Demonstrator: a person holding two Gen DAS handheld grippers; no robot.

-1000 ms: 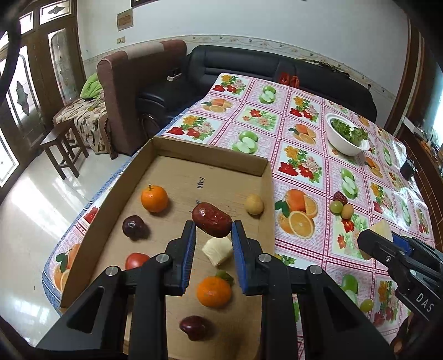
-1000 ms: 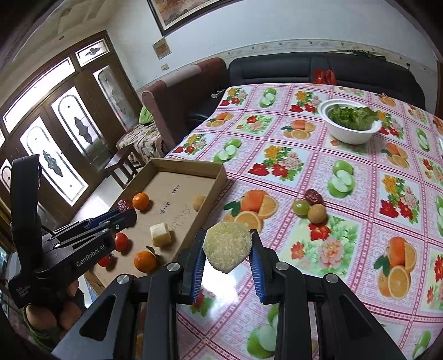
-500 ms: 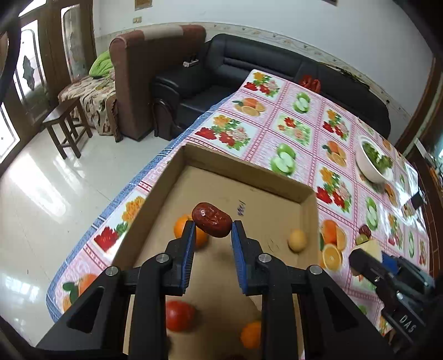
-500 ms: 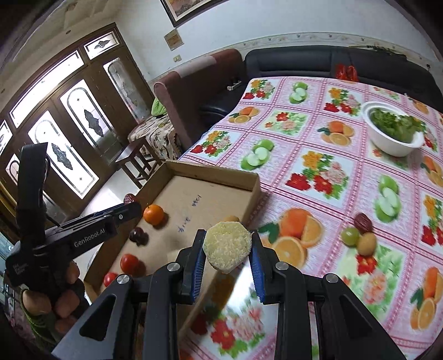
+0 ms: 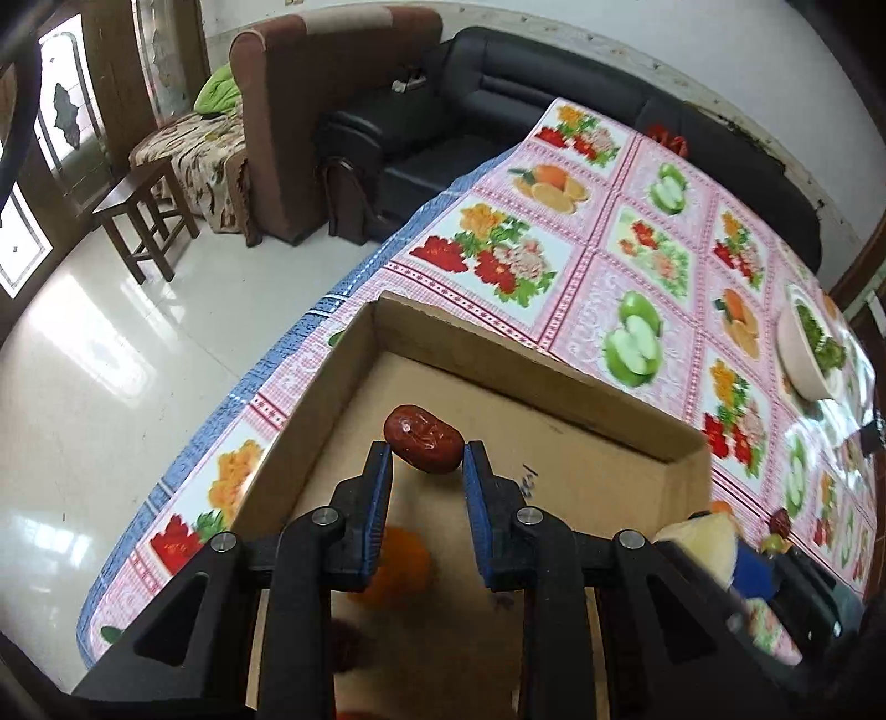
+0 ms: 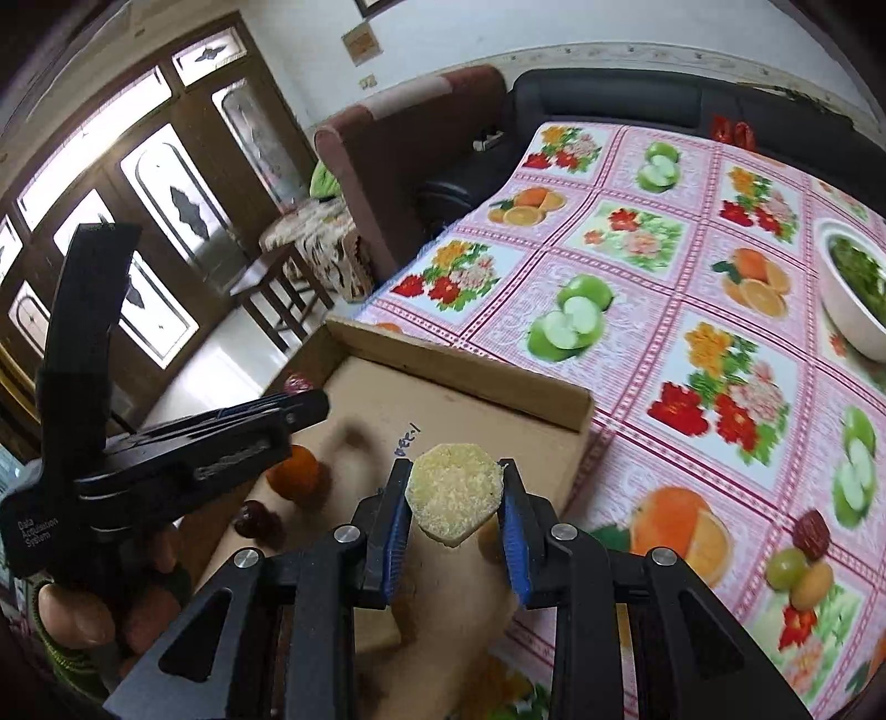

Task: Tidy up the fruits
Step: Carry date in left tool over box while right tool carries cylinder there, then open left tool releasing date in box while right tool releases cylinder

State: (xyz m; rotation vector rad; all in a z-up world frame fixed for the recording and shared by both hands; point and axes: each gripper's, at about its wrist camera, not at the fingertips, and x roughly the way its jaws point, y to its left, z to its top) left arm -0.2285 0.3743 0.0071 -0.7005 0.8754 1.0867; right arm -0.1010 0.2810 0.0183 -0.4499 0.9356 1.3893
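Cardboard box (image 5: 531, 382) already holds several fruits; above it, a red date (image 5: 423, 446) is gripped by the left claw (image 5: 427, 476), a pale fruit slice (image 6: 454, 494) by the right claw (image 6: 455, 501); three fruits (image 6: 797, 559) are left beside it.

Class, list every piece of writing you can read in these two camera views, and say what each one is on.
"Data Acquisition System": small white print on the left gripper body, right wrist view.
Handwritten ink mark on the cardboard box floor: too scrawled to read surely in either view.
Raised lettering along the left gripper's arm: blurred, unreadable.
Small plaque on the wall: too small to read.
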